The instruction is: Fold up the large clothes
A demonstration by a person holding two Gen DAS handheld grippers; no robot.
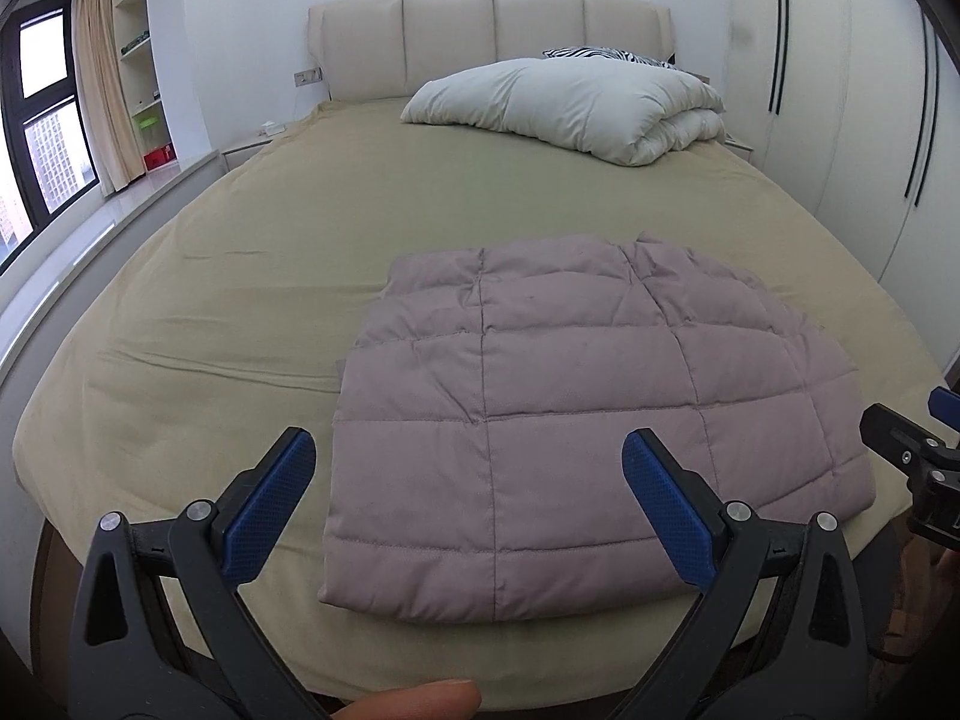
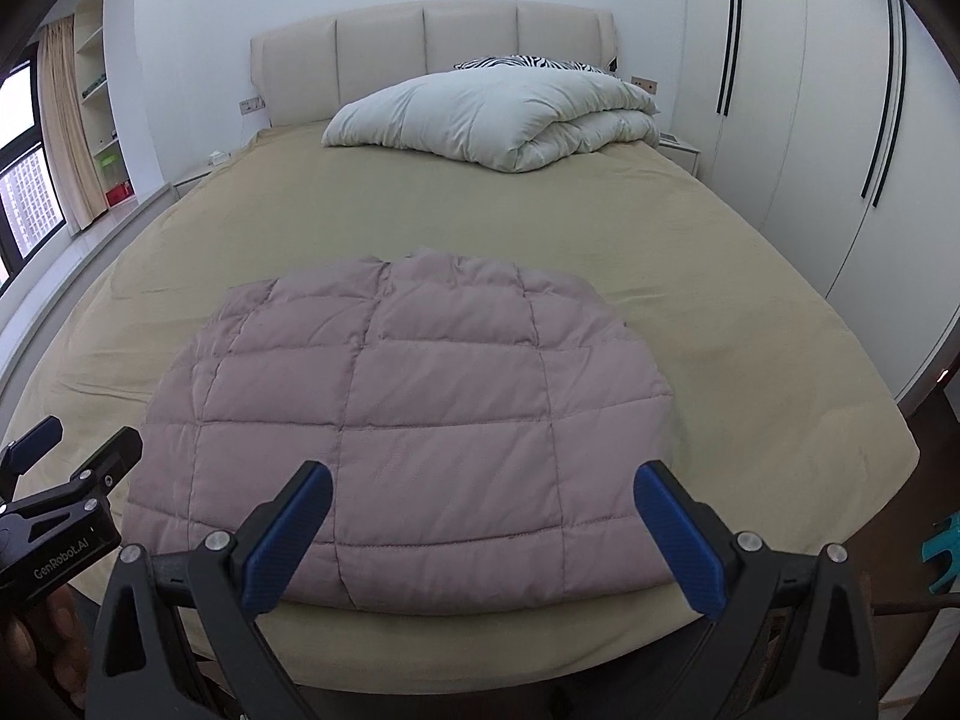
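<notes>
Though folded, jacket [image 1: 576, 420] sleeves hidden.

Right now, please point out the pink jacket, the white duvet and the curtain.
pink jacket [image 2: 420, 420]: right wrist view, middle quilted panel.
white duvet [image 1: 558, 102]: left wrist view, top of the folded bundle.
curtain [image 1: 102, 84]: left wrist view, middle of the hanging cloth.

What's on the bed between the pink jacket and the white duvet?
Nothing: only bare tan sheet lies between the jacket and the duvet, in both wrist views.

Each black plastic two-finger gripper, left [image 1: 468, 462] and right [image 2: 483, 495], has blue textured pads [image 1: 267, 516], silver screws and white "GenRobot.AI" lettering.
</notes>
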